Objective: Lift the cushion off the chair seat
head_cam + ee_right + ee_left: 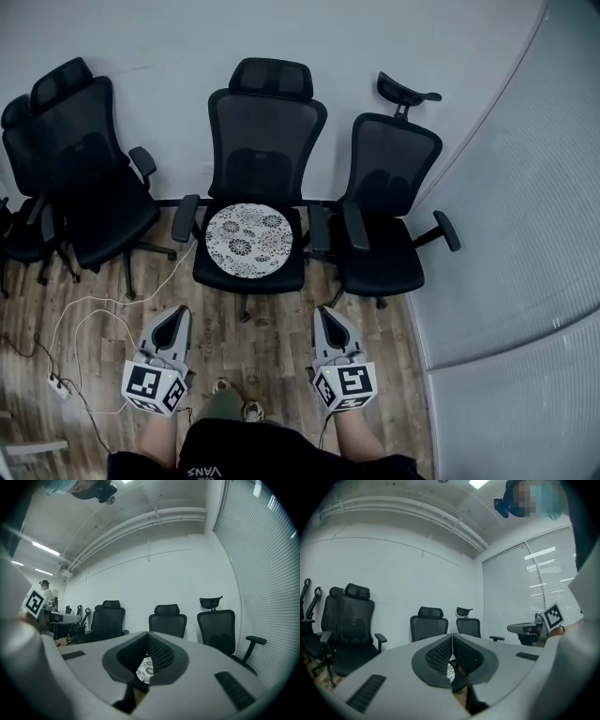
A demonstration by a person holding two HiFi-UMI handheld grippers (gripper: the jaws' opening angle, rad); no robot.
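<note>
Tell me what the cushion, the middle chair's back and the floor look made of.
Cushion: likely fabric, matte, printed black-on-white floral pattern.
Chair back: black mesh, lumbar support shows through.
Floor: wood or wood-look planks, grain and seams visible.

Round cushion [248,240]: white, covered in dark grey floral medallions, bright against the all-black middle chair [265,122] with its mesh-textured back. Black again for the left chairs [89,173], and black for the right chair [394,173]. The floor [272,342] is brown-grey wood-grain planking, with a white cable [89,314] pale against it. The far wall [169,47] is plain white, and the blinds [506,216] on the right are pale grey with fine ribbing. Left gripper [180,312] and right gripper [322,314] both have light grey shells, black dimpled jaws and cubes with black-and-white square markers.
</note>
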